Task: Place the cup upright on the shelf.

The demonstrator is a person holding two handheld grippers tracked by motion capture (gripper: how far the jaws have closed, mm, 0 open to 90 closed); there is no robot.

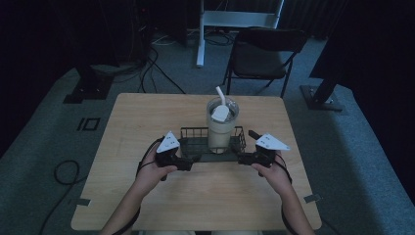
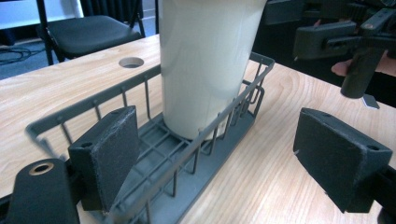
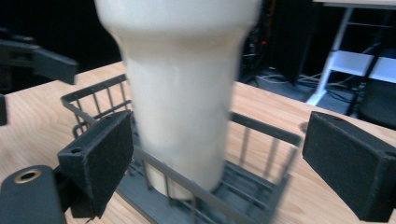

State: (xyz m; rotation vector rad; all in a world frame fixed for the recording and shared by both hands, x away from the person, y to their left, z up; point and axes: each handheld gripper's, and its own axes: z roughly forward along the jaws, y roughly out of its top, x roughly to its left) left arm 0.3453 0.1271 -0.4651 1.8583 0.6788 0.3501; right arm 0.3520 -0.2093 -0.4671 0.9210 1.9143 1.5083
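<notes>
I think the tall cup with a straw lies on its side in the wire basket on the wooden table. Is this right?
Not quite. The cup does not lie on its side: it stands upright in the wire basket, as the high view shows. The rest holds: it has a straw, and the basket is on the wooden table.

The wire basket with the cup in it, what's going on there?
A person is holding a gripper in each hand at a wooden table. The left gripper is at one end of a dark wire basket, and the right gripper is at the other end. A tall, pale cup with a straw stands upright in the basket. Both grippers' jaws are open, so neither is clamped on the basket. It looks like a two-handed grasp of the basket is being lined up.
</notes>
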